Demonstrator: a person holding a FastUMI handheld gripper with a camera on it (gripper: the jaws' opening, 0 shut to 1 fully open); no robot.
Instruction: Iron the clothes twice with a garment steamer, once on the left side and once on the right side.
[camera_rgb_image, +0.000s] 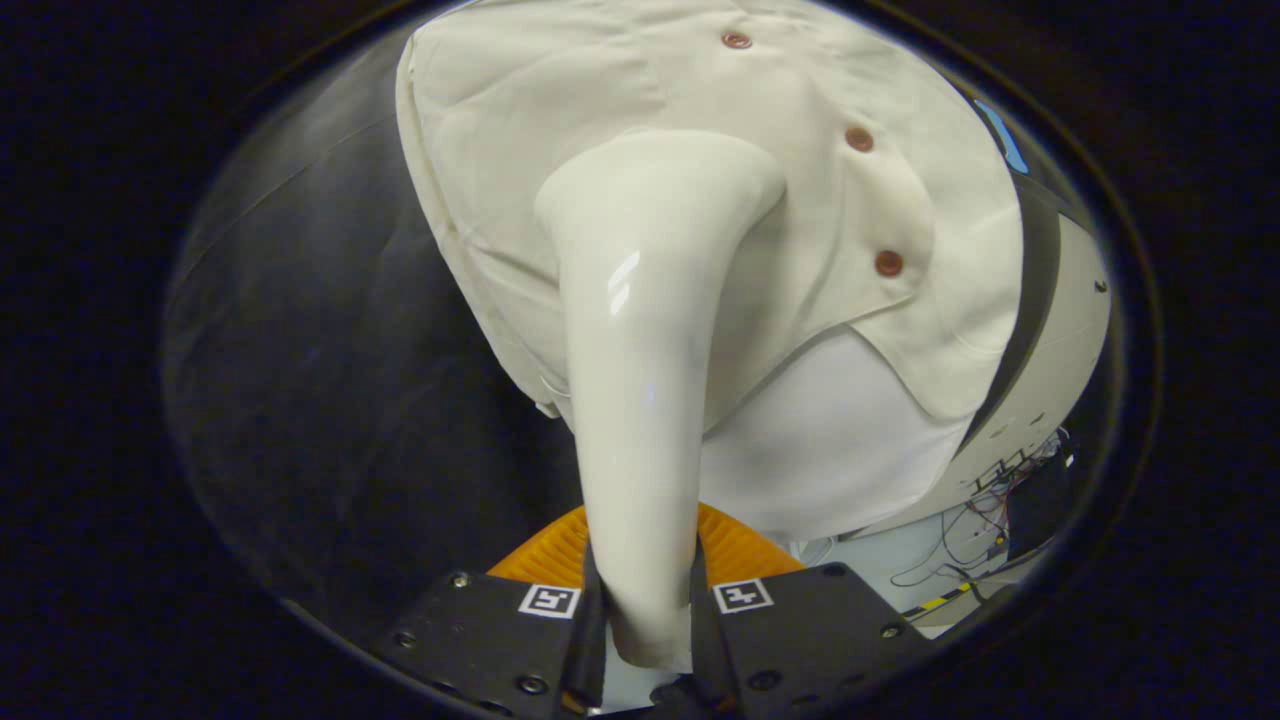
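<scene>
My gripper (645, 600) is shut on the handle of a glossy cream garment steamer (640, 330), both fingers pressing its lower end. The steamer rises ahead of the fingers and its wide head (665, 175) rests against a cream shirt (560, 110) with brown buttons (859, 139). The head sits on the panel left of the button row. A white under-layer (830, 440) shows below the shirt's hem. Whether the head touches the cloth or hovers just off it, I cannot tell.
Black cloth (330, 370) hangs to the left of the shirt. A dark strap (1030, 300) runs down the pale surface right of the shirt. Loose wires (985, 510) lie on a white surface at the lower right. An orange ribbed part (740, 548) sits just behind the fingers.
</scene>
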